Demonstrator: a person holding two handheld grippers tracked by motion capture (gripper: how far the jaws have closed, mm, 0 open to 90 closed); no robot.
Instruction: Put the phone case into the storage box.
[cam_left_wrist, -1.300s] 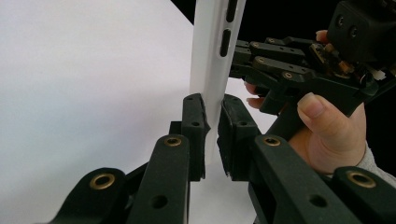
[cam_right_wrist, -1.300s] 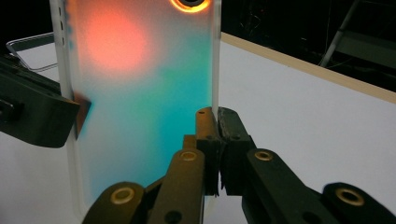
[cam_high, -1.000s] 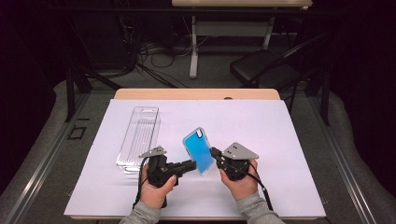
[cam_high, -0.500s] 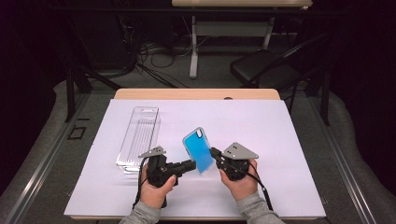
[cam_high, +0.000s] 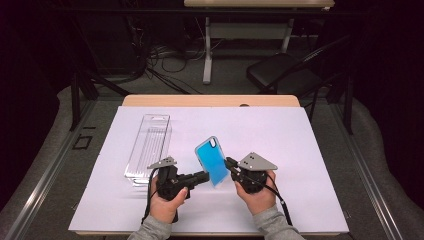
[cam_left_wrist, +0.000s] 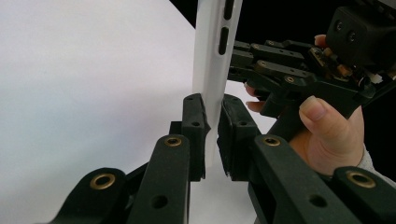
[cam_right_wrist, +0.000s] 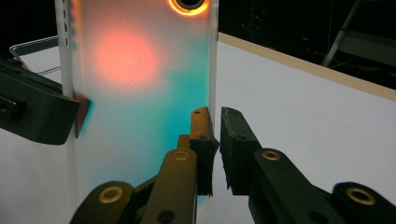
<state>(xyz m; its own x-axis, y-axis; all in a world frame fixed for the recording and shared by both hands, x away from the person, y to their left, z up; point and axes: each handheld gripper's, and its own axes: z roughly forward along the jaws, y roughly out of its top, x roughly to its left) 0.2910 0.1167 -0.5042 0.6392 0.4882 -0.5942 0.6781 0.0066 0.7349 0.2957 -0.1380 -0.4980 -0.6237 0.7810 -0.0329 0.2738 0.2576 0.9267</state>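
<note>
The left gripper (cam_high: 202, 177) clamps its fingers (cam_left_wrist: 195, 126) on the case's (cam_high: 214, 160) near left edge, holding it above the table (cam_high: 300, 150), long axis slanting away. The right gripper (cam_high: 231, 165) has just been opening, fingers (cam_right_wrist: 203, 140) slightly apart at the right edge.

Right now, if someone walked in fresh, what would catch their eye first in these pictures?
The bright blue phone case, held up off the white sheet near the table's front middle. The left gripper is clamped on one edge, while the right gripper sits at the opposite edge, its jaws just opening. To the left lies a clear plastic box on the sheet.
</note>
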